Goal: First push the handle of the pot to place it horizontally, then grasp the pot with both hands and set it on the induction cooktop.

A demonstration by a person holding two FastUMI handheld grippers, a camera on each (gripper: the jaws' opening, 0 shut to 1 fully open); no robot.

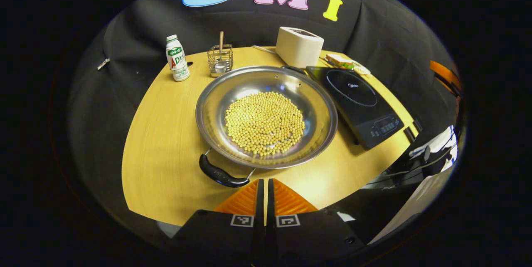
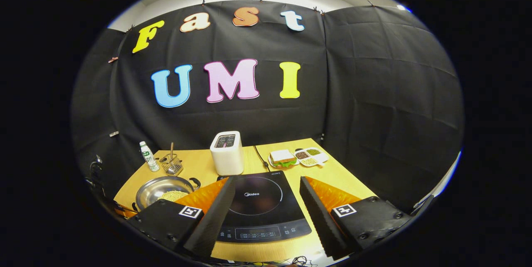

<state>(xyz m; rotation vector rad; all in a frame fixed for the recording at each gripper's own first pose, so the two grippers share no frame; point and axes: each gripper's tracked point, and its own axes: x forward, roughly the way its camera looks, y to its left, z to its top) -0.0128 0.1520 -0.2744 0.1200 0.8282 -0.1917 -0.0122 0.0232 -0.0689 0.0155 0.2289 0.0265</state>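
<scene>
Your left tool (image 1: 264, 184) has its fingers drawn together with only a thin slit between them, holding nothing, and it hovers just short of the pot's near handle (image 1: 220, 174) without touching it. The pot (image 1: 266, 115) sits on the wooden tabletop (image 1: 166, 142), a wide shallow steel pan with a heap of yellow beans (image 1: 264, 123) in its middle; its near handle points toward you and slightly left, and its far handle (image 1: 294, 69) shows at the back rim. The cooktop (image 1: 357, 103) lies just beside the pot on its right, the two very close, though you cannot tell whether they touch. Behind the pot stand a bottle (image 1: 177, 58), a wire holder (image 1: 220, 60) with a stick in it, and a white toaster (image 1: 299, 45), with a sandwich (image 1: 340, 61) on a plate beyond the cooktop. Your right tool (image 2: 266, 190) is spread wide and empty, its fingers framing the cooktop (image 2: 262, 209) from above the near edge. From there the pot (image 2: 162, 190) lies to the left of the cooktop, partly hidden behind one finger, and a divided dish (image 2: 311, 155) of beans sits near the sandwich at the back.
</scene>
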